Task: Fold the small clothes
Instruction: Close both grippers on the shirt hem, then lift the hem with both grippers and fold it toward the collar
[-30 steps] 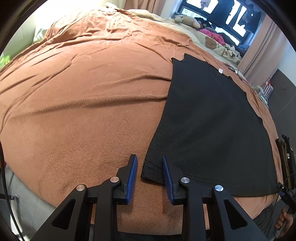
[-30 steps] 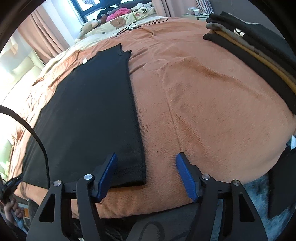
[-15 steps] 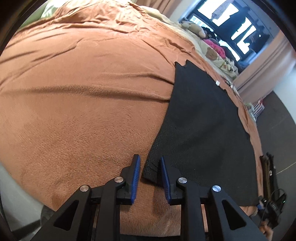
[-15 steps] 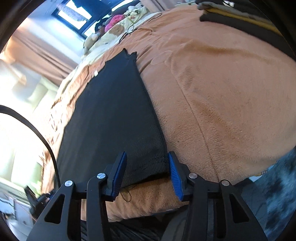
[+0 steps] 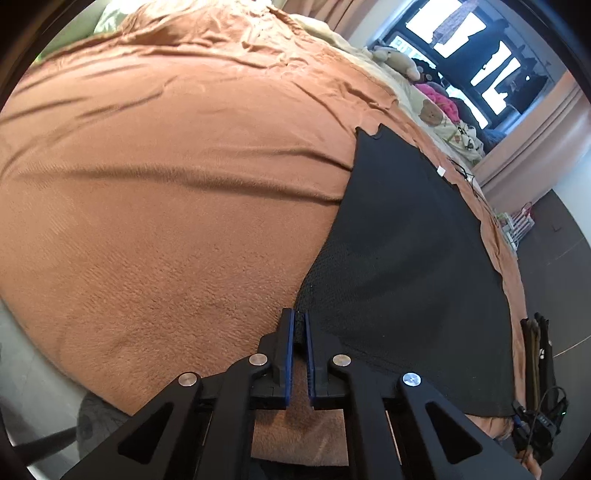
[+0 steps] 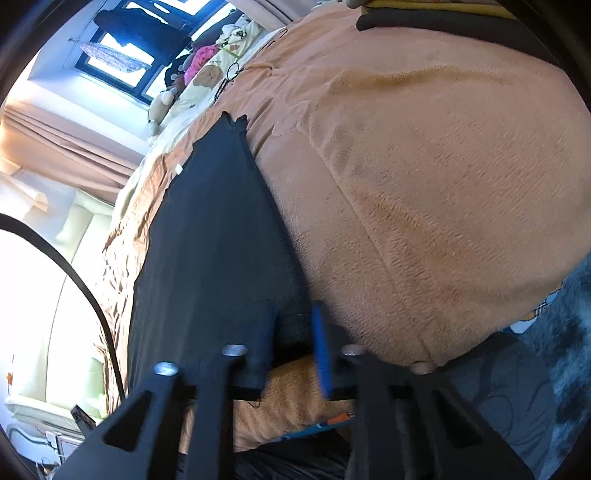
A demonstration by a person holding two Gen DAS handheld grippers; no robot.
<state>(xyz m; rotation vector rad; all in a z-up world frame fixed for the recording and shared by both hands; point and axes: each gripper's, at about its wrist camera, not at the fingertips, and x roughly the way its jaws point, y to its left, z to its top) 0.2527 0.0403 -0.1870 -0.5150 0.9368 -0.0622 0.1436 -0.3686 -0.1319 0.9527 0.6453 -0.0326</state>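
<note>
Left gripper: blue-padded fingers nearly together, with a thin slit between them, set at the near left corner of the black garment. Whether cloth lies between the pads cannot be told from this view.

Right gripper: frame blurred; fingers straddle the near right corner of the black garment, with cloth between them. Whether the fingers are clamped on the fabric cannot be told.

One black garment, mesh-textured, lies flat and spread along the orange blanket covering the bed. Its near hem sits by the bed's front edge; its far end is notched, and a small white tag shows on one long edge.

Count on the bed beyond the garment: one stack of folded clothes at the far right; one tan plush toy; one cream bear-print bedcover. No containers are visible. One window stands behind.
</note>
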